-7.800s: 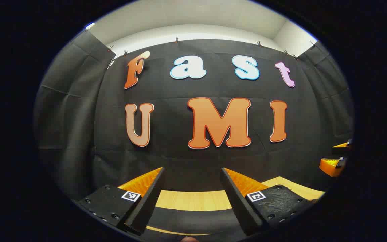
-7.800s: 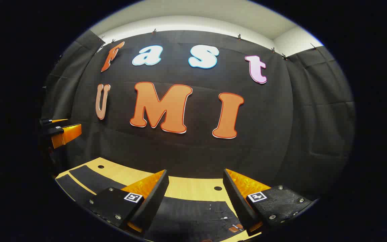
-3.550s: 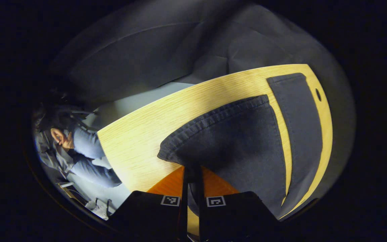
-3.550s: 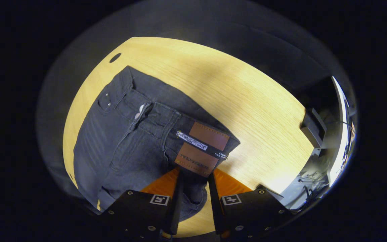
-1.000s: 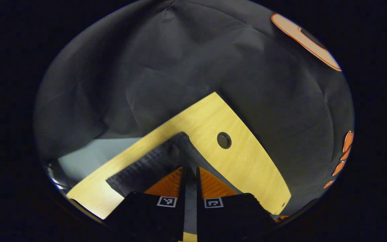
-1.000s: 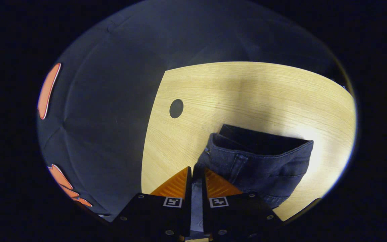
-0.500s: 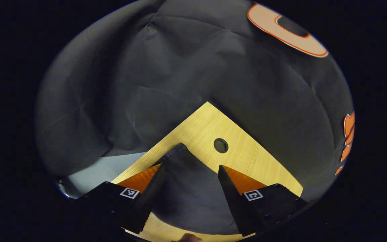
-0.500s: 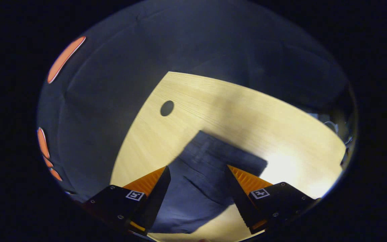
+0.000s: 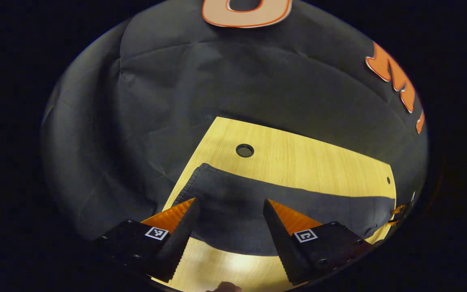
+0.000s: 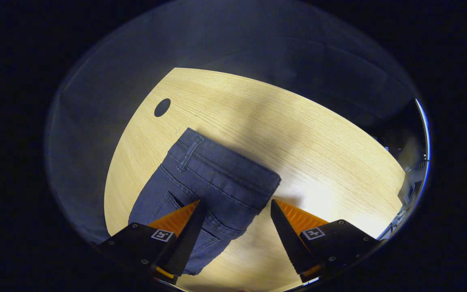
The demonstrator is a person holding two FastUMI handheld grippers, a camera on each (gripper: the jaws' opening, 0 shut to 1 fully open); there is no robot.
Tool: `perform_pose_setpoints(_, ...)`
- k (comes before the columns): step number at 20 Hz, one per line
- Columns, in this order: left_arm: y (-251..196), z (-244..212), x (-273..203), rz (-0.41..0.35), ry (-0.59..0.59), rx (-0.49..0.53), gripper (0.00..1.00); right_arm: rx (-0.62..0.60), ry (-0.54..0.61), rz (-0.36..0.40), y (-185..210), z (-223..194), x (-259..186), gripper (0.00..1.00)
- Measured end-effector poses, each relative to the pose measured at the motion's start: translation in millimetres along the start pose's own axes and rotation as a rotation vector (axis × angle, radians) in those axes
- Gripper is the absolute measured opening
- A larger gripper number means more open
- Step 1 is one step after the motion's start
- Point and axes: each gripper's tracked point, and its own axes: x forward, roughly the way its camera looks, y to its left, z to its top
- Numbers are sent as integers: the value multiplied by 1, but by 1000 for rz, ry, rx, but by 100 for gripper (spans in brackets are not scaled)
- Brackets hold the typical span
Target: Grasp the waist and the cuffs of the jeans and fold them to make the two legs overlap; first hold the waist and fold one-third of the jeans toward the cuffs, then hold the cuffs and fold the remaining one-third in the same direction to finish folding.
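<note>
Both grippers' fingers gape above the jeans (image 10: 213,174), seemingly folded lengthwise.

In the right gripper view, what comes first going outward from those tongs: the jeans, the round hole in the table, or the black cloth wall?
From the right tongs, nearest first:
1. The jeans, lying on the table just ahead.
2. The round hole, upper left, beyond the waistband.
3. The black cloth wall, past the table's far edge.

The left gripper view looks down from just above the table (image 9: 298,154), toward the booth wall, at the jeans (image 9: 233,211). The right gripper view looks down at the same table (image 10: 298,134) and jeans (image 10: 217,174).
</note>
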Motion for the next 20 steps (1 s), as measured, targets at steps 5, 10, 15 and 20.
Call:
perform_pose_setpoints(5, -1, -2, 1, -9, -15, 28, 96, 35, -27, -1, 1, 11, 7, 99)
perform_pose_setpoints(10, -2, -8, 7, -19, -6, 20, 96, 14, -70, -3, 2, 8, 9, 55)
perform_pose_setpoints(15, -4, -2, 11, -11, -9, 13, 96, 6, -176, 113, 23, 16, -14, 23)
perform_pose_setpoints(20, -7, 4, 12, -22, -64, -14, 96, 5, -244, 272, 63, 13, -60, 23)
